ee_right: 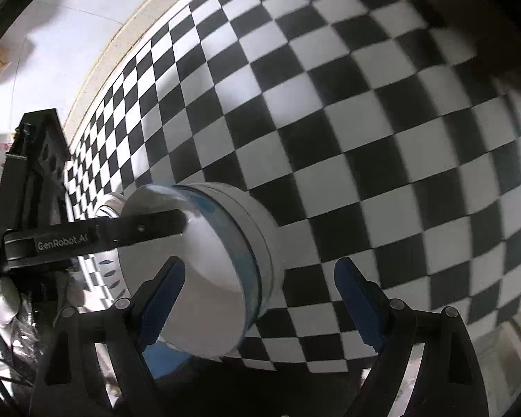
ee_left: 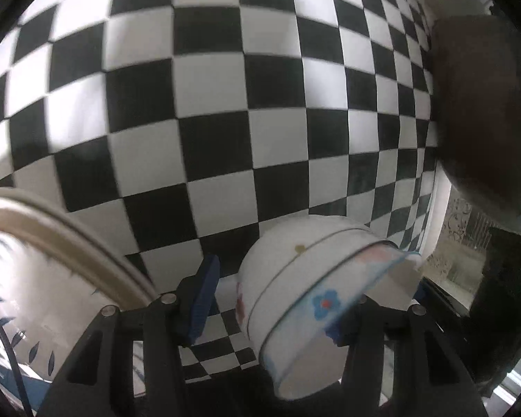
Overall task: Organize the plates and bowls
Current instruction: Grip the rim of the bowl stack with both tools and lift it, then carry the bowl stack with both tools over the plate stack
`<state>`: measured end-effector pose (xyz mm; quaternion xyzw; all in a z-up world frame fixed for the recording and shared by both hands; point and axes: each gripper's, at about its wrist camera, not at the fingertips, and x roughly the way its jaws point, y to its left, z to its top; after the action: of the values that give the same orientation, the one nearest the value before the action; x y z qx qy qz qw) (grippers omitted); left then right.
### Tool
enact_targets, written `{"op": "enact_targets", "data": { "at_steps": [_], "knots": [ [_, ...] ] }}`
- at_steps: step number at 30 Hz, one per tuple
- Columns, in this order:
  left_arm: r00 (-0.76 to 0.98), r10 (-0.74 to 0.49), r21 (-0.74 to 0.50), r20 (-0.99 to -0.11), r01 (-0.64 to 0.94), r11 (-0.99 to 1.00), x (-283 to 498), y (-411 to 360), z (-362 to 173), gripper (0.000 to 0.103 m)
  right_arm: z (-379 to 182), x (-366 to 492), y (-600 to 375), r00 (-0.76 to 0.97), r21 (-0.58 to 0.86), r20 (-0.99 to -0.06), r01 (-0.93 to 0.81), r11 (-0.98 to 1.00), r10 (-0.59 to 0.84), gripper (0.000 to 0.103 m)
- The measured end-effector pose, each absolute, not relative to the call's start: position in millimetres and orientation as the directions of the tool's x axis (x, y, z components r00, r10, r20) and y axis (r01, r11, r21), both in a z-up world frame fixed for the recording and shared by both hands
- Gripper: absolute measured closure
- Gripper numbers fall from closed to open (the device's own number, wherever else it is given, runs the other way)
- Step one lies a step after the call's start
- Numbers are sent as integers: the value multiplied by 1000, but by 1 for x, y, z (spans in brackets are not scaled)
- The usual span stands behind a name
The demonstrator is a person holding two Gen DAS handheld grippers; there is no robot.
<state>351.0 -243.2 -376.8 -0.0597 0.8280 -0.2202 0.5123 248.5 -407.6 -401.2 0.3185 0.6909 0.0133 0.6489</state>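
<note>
A white bowl (ee_left: 295, 295) with blue flowers and a thin gold line hangs tilted over the checkered tablecloth (ee_left: 225, 104). My left gripper (ee_left: 278, 295) is shut on it, with its blue left pad (ee_left: 201, 299) beside the bowl's base and its other finger hidden by the rim. In the right wrist view the same bowl (ee_right: 208, 271) lies on its side with one left-gripper finger (ee_right: 149, 226) reaching across its mouth. My right gripper (ee_right: 260, 302) stands open just right of the bowl and holds nothing. A large bowl (ee_left: 34, 260) with a beige rim and blue leaf marks sits at the left.
A dark brown rounded object (ee_left: 479, 104) stands at the table's right edge (ee_left: 437, 208), with dark furniture and floor beyond. In the right wrist view the leaf-patterned dish (ee_right: 107, 267) shows behind the held bowl. The table's curved edge (ee_right: 97, 69) runs along the upper left.
</note>
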Motion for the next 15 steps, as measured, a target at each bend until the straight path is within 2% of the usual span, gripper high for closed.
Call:
{"op": "enact_targets", "data": {
  "at_steps": [2, 13, 15],
  "knots": [
    [-491, -345, -448, -800, 104, 888, 351, -245, -384, 44, -414, 250, -406, 32, 466, -864, 431, 773, 503, 13],
    [-538, -339, -479, -772, 143, 866, 350, -265, -392, 39, -458, 257, -390, 9, 562, -770, 486, 670, 639, 13],
    [-529, -342, -481, -776, 147, 864, 349, -263, -392, 39, -466, 256, -386, 10, 582, -743, 503, 638, 669, 22]
  ]
}}
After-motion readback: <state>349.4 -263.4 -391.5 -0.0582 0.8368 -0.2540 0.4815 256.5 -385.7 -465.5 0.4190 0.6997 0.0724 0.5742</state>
